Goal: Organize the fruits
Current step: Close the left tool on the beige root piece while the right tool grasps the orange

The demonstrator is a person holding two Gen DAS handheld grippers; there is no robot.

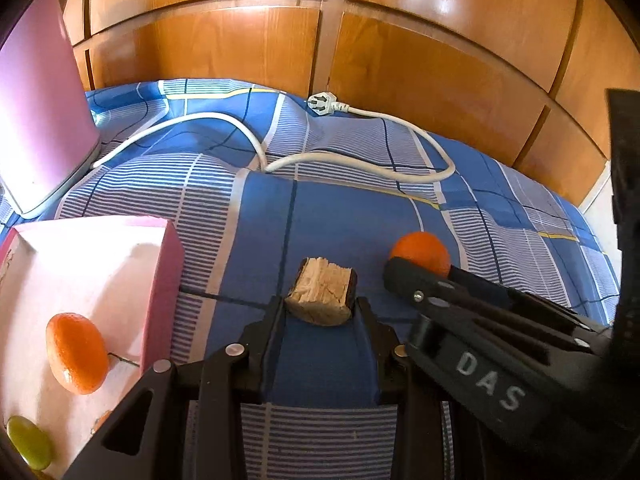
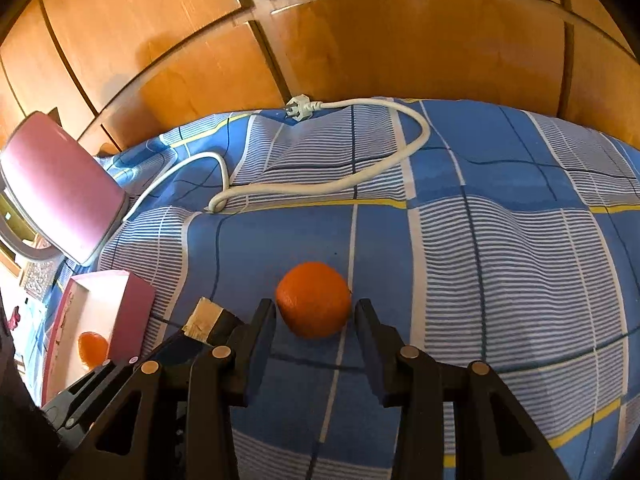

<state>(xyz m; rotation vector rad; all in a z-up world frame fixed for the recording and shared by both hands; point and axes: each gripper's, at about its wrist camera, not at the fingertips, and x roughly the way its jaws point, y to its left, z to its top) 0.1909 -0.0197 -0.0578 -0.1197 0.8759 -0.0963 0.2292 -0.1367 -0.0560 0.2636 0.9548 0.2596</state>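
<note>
On the blue checked bedspread lie a brown wood-like chunk (image 1: 322, 298) and an orange (image 2: 314, 300). My left gripper (image 1: 321, 306) has its fingers on both sides of the chunk, touching it. My right gripper (image 2: 315, 312) is open with the orange between its fingertips; it also shows in the left wrist view (image 1: 404, 272) against the orange (image 1: 422, 252). A pink box (image 1: 92, 280) at the left holds another orange (image 1: 76, 352) and a green fruit (image 1: 28, 442). The box (image 2: 104, 316) and chunk (image 2: 204, 318) show in the right wrist view.
A white power cord (image 1: 360, 160) with its plug (image 1: 322, 103) loops across the far side of the bed. A pink flat device (image 1: 40, 120) leans at the far left. Wooden wardrobe doors (image 1: 400, 60) stand behind the bed.
</note>
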